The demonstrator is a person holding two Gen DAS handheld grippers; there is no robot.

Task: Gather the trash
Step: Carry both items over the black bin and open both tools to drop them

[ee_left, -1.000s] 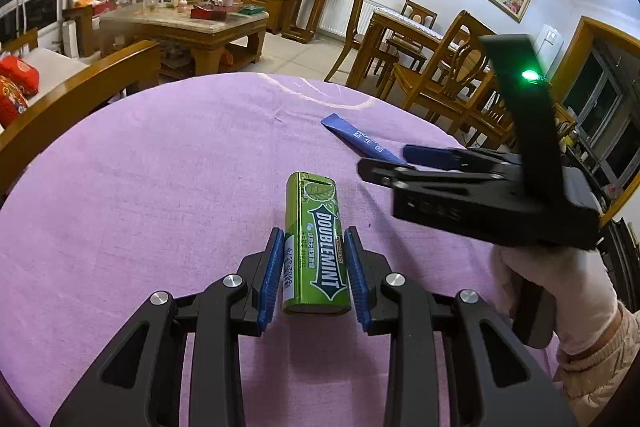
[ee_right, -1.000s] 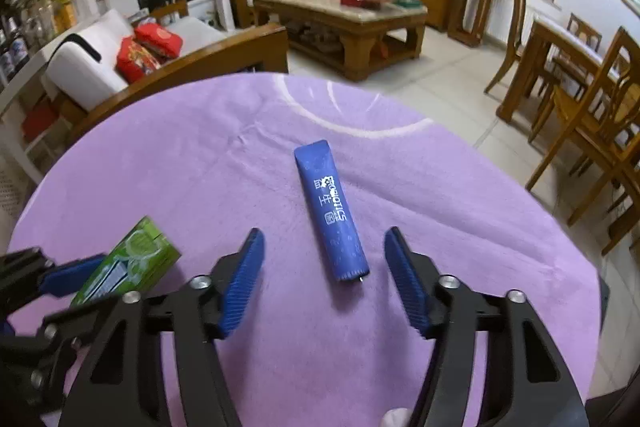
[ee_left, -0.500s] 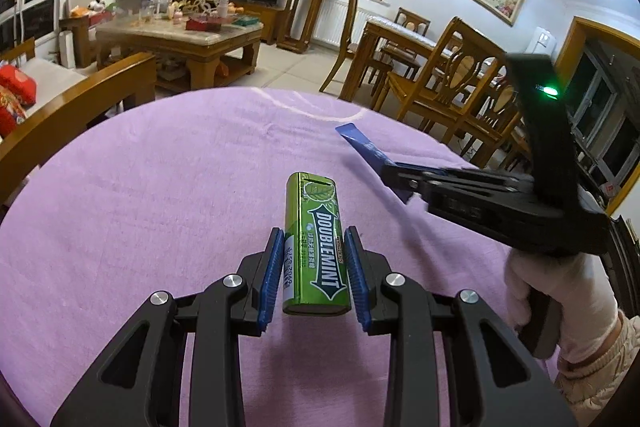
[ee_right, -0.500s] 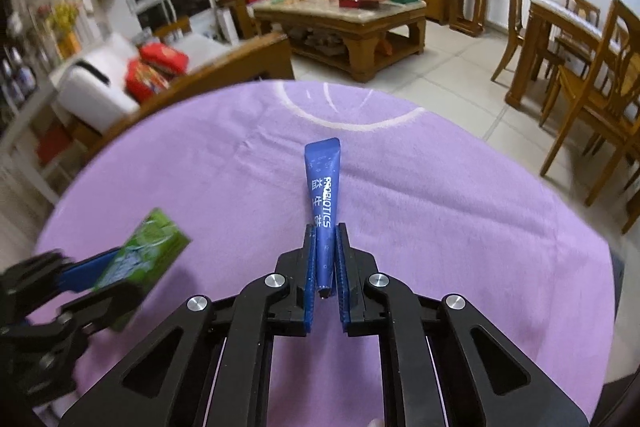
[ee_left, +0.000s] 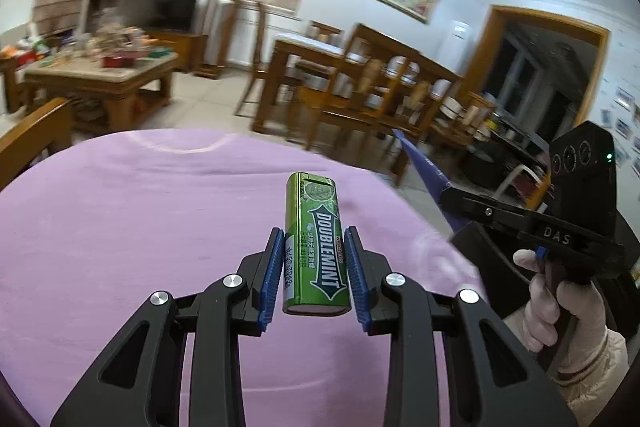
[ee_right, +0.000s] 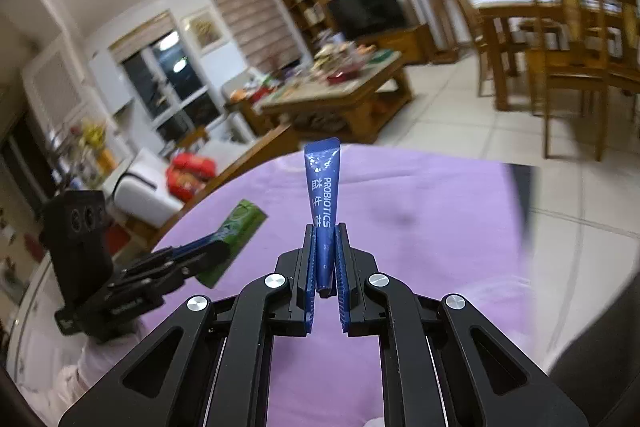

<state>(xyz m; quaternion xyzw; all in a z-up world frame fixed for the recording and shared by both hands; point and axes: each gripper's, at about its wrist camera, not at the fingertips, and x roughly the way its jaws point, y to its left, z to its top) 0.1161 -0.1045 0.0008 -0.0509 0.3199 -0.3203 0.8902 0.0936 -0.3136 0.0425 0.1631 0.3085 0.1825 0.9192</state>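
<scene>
Both pieces of trash are lifted off the purple counter (ee_left: 120, 211): the left gripper (ee_left: 314, 267) pinches the green gum pack (ee_left: 316, 247) between its fingers, the right gripper (ee_right: 325, 267) pinches the blue probiotics sachet (ee_right: 322, 187). Next probably comes carrying them to a bin, which is not in view.

Wooden dining chairs (ee_left: 360, 83), coffee table (ee_right: 340, 95), tiled floor (ee_right: 460, 123).

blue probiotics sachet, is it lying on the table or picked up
Picked up. The right gripper is shut on the blue probiotics sachet, which sticks out forward, clear of the purple tablecloth.
</scene>
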